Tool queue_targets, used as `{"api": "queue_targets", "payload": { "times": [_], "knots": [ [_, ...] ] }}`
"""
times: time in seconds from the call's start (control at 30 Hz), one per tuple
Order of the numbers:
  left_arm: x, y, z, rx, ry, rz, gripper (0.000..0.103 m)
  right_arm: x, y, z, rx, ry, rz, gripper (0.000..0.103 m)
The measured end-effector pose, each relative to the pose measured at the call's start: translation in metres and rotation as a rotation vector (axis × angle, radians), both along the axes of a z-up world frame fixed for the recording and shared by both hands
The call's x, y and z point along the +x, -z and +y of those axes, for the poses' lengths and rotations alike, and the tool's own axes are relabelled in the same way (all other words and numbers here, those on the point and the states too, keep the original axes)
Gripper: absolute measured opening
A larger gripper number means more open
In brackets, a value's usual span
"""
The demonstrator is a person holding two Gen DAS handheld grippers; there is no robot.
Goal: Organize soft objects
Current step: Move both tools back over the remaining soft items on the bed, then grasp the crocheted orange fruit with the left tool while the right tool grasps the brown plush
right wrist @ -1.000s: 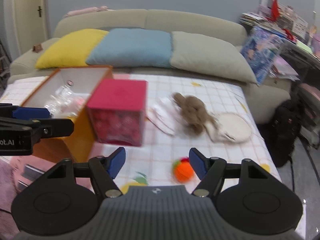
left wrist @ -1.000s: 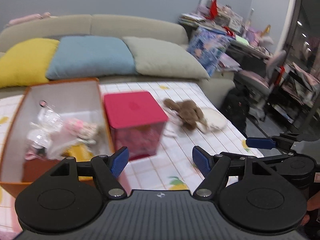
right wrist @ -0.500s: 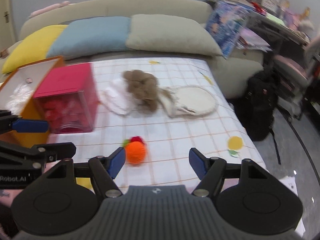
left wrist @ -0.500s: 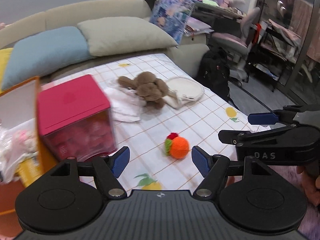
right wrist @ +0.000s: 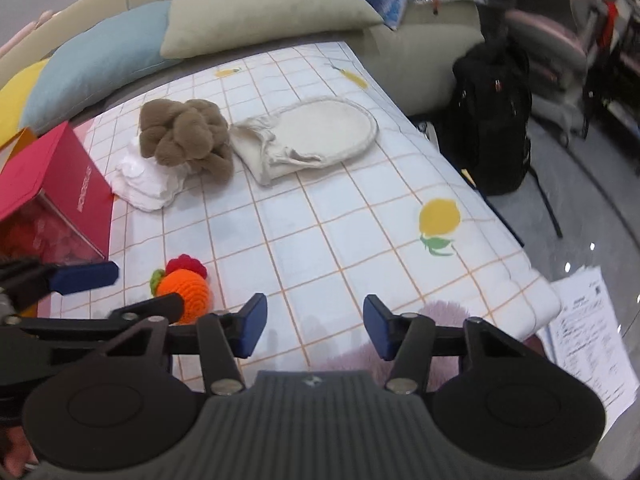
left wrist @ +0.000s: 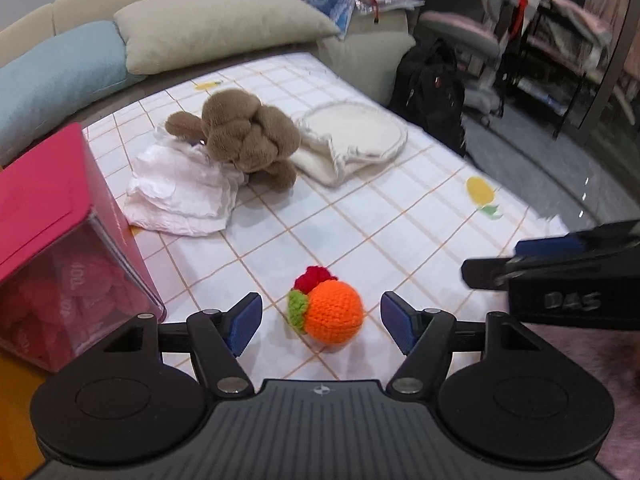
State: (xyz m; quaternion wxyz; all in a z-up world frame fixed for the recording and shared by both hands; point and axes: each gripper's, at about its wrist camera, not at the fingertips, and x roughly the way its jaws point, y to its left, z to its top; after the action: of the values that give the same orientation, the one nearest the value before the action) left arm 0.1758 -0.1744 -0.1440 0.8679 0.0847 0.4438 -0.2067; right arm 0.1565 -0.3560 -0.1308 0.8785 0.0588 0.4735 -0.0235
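Left tongs spread wide, framing my crocheted orange ball, untouched | right tongs apart, empty, ball to their left | fuzzy brown plush beyond ball on crumpled white cloth | only right view shows floor papers

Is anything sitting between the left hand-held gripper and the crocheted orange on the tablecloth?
Nothing visible does. The left hand-held gripper is open, and the crocheted orange lies on bare checked tablecloth just ahead, in line with the gap between its fingers. The pink-lidded box stands off to the left.
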Motion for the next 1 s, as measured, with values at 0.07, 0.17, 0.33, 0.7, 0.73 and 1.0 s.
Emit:
{"api": "queue_targets", "payload": {
  "times": [0.07,0.17,0.33,0.7,0.73,1.0],
  "knots": [
    [0.001,0.004,-0.006,0.042,0.023,-0.008,0.080,0.001,0.000,0.000,0.001,0.002,0.000,0.054],
    [0.001,0.011,-0.019,0.097,0.059,-0.013,0.076,0.003,0.002,0.002,-0.003,-0.005,0.006,0.054],
    [0.008,0.024,-0.029,0.150,0.063,0.011,0.060,0.004,0.003,0.001,0.005,-0.002,0.011,0.054],
    [0.012,0.001,-0.012,0.089,0.009,-0.006,0.052,0.004,-0.004,0.005,0.020,-0.049,-0.018,0.053],
    [0.012,-0.006,-0.008,0.073,-0.007,-0.013,0.052,0.005,-0.006,0.005,0.040,-0.061,-0.031,0.053],
    [0.026,-0.073,0.016,0.067,-0.139,-0.101,0.052,0.038,-0.026,0.021,0.054,-0.162,-0.216,0.065]
  ]
}}
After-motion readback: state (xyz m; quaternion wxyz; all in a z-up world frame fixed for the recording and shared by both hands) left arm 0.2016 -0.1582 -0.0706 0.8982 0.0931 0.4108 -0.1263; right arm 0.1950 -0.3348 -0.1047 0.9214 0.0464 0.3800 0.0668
